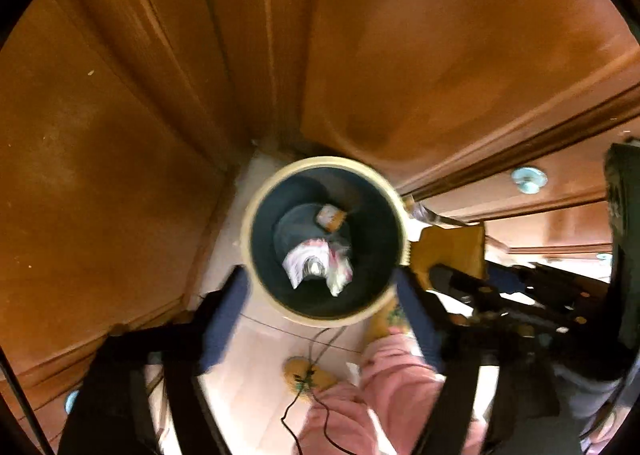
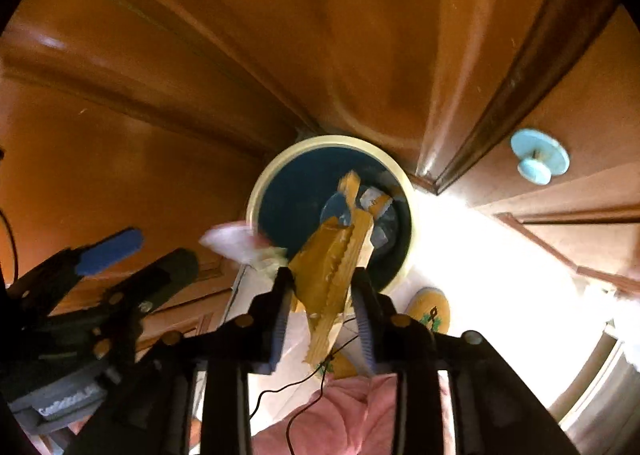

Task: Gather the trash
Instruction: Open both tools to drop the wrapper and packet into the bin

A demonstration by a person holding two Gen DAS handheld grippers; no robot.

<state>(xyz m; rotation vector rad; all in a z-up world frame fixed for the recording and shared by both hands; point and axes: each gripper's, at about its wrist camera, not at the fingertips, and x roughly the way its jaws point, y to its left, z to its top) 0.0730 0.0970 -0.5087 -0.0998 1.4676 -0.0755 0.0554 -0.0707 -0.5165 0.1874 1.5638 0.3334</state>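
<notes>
Left gripper (image 1: 320, 319) spread wide, empty, above bin (image 1: 256, 215); right gripper (image 2: 320, 319) loosened around yellow wrapper (image 2: 332, 267). Dropping step judged; release to be completed next.

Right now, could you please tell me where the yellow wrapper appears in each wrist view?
Left wrist view: the yellow wrapper is right of centre, just outside the bin's right rim.
Right wrist view: it is at lower centre, between the right hand-held gripper's fingers, overlapping the bin.
Shared landmark: the cream-rimmed bin on the floor.
</notes>
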